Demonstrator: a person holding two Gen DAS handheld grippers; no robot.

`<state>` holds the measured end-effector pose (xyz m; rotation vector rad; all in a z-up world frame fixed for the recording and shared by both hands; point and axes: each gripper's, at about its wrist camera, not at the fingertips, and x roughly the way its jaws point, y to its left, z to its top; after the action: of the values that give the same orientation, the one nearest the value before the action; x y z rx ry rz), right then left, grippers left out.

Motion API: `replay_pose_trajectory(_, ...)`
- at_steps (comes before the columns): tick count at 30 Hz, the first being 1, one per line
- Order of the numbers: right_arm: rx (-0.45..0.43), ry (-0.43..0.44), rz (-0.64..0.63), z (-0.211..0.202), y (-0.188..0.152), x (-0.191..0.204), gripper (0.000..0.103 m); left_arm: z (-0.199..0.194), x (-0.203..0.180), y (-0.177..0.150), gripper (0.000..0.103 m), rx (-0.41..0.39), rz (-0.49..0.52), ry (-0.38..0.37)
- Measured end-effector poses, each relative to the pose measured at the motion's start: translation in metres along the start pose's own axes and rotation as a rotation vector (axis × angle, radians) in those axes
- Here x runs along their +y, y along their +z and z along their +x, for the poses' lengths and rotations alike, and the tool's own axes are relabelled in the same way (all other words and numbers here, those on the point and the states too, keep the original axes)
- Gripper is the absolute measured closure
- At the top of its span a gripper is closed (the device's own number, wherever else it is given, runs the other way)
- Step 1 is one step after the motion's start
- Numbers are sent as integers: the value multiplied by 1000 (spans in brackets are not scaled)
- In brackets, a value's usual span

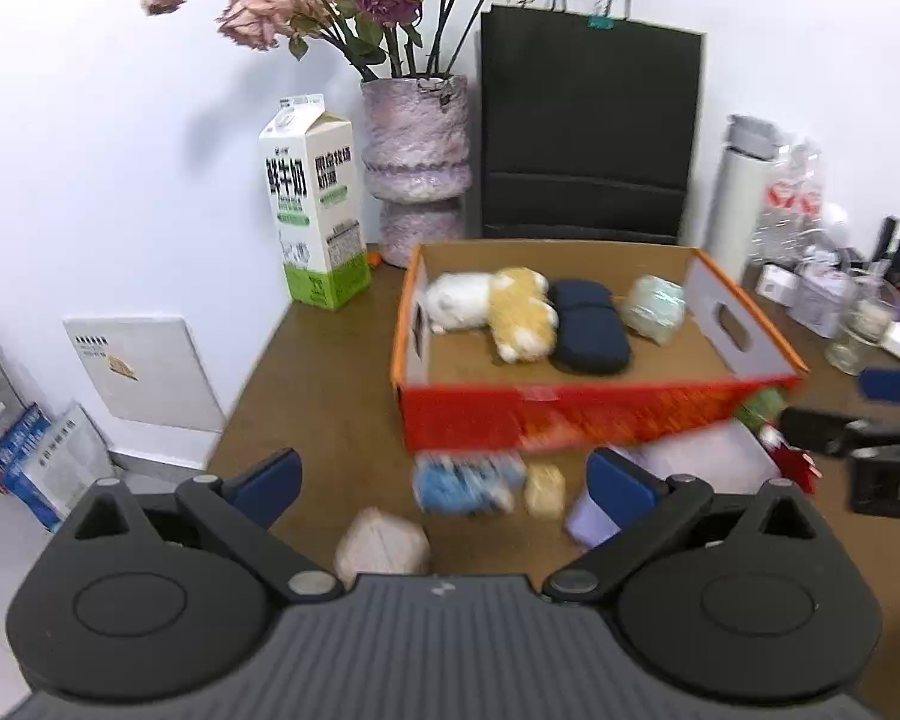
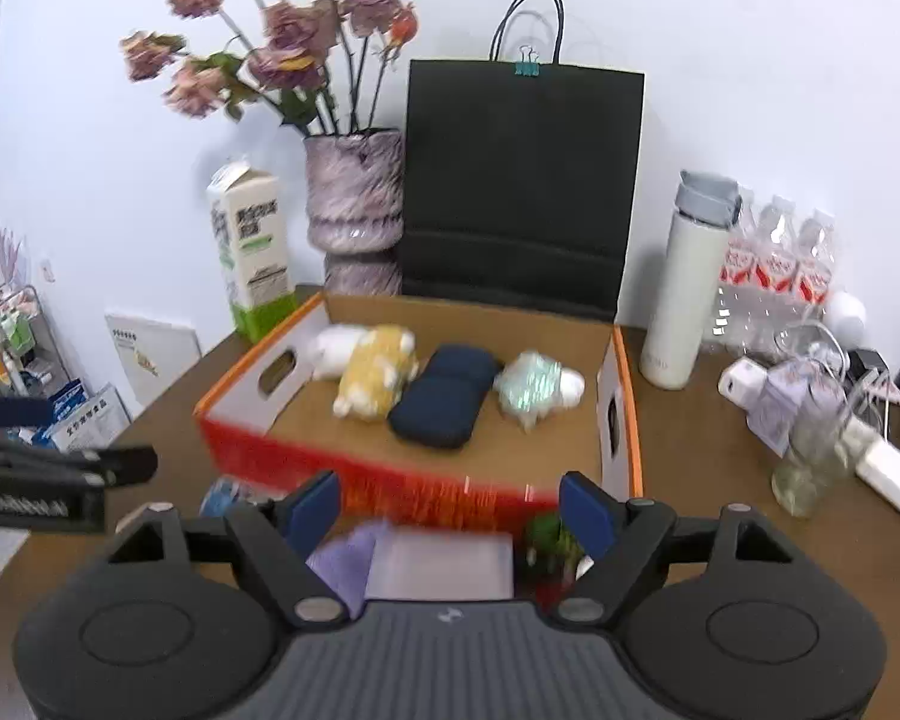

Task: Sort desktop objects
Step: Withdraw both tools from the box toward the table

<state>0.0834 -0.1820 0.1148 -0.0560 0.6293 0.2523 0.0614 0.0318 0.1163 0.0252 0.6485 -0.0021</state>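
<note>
An orange cardboard box (image 1: 570,414) (image 2: 390,480) sits mid-desk. It holds a white plush (image 1: 456,300), a yellow plush (image 1: 519,312) (image 2: 375,378), a dark blue pouch (image 1: 588,327) (image 2: 444,399) and a pale green packet (image 1: 657,303) (image 2: 534,387). In front of the box lie a blue item (image 1: 462,483), a small yellow item (image 1: 545,489), a beige lump (image 1: 381,546), a purple-and-clear case (image 1: 708,462) (image 2: 438,561) and a red-green toy (image 2: 552,546). My left gripper (image 1: 444,480) is open above the blue item. My right gripper (image 2: 450,507) is open above the clear case.
Behind the box stand a milk carton (image 1: 315,204), a vase of dried roses (image 1: 417,168), a black paper bag (image 1: 588,132) and a white flask (image 2: 684,288). Water bottles (image 2: 774,276), a glass jar (image 2: 810,462) and chargers crowd the right side. The desk's left edge (image 1: 252,372) drops to the floor.
</note>
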Motion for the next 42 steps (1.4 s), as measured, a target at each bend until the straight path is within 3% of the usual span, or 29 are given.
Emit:
replay_pose_trajectory(4,15,32,23,-18,-58,6,23,-21,-12,-68,0,20,-5,-66)
replay_pose_trajectory(7,37,29,48,-30,-97,9,23,-32,-19,-107,0,23,-22,-37)
replay_pose_trajectory(11,43,21,52,-52,-141,16,23,-49,-24,-136,0,-5,-14,10)
replay_pose_trajectory(16,17,-3,71,-82,-178,14,19,-66,-24,-162,0,16,-39,-8)
replay_pose_trajectory(21,19,-30,84,-93,-195,15,19,-69,-27,-171,0,24,-35,-20)
replay_pose_trajectory(30,15,-37,66,-79,-192,18,19,-54,-31,-169,0,50,-29,-36)
replay_pose_trajectory(36,6,-50,66,-64,-183,12,17,-38,-25,-152,0,35,-19,-32)
replay_pose_trajectory(42,8,-59,61,-40,-166,1,16,-16,4,-121,0,-28,27,-10)
